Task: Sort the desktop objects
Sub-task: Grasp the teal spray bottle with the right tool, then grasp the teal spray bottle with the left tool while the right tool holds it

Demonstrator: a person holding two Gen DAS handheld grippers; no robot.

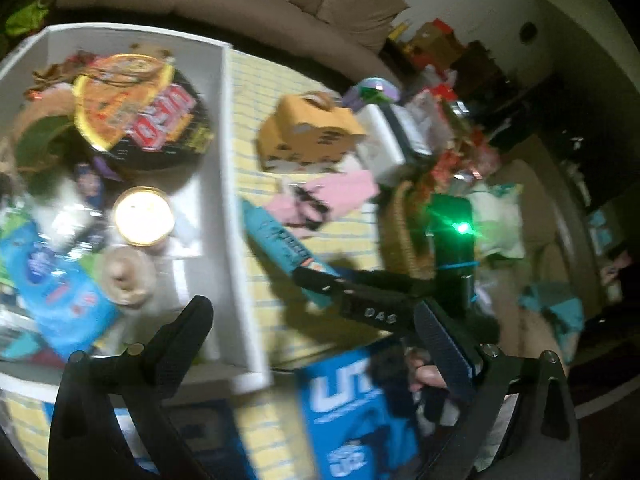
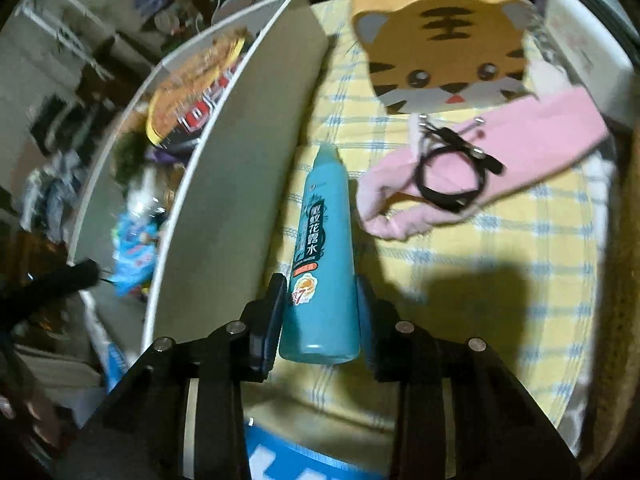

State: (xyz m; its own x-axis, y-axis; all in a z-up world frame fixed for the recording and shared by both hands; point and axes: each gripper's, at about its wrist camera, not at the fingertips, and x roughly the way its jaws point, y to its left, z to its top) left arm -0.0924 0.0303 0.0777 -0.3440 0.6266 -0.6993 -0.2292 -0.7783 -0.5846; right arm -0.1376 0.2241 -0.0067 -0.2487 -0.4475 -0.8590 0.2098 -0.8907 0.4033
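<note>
My right claw [image 2: 320, 300] has the teal bottle [image 2: 326, 256] between its fingers. The bottle lies flat on the yellow checked cloth [image 2: 460, 320], long axis straight ahead along my fingers: flat base toward my wrist, tapered cap pointing away toward the tiger-face box [image 2: 440, 48]. Both pads flank the lower body near the base, left pad [image 2: 276, 308] against the label side, right pad close on the other flank. It looks like a clench on the bottle, though blur keeps me from swearing both pads bear firmly.

Landmark: the white bin [image 2: 224, 200]. The bottle lies just beside its outer wall, to the right of it in my right view, roughly parallel to that wall. So the lift, as I judge it, goes up and over the wall to the left; the bottle's length should clear the rim if kept parallel.

The pink cloth [image 2: 500, 160] with a black cable [image 2: 452, 176] on it lies beyond the bottle, further from the bin. Not touching the bottle, as far as I can tell.

My left claw [image 1: 316, 332] hangs over the bin's near corner [image 1: 248, 344], fingers spread wide, nothing between them. From there the bottle [image 1: 280, 240] shows outside the bin wall, with my right claw [image 1: 320, 280] on its near end. The right hand is plainly the nearer. The bin already holds a noodle bowl [image 1: 148, 112] and packets.
</note>
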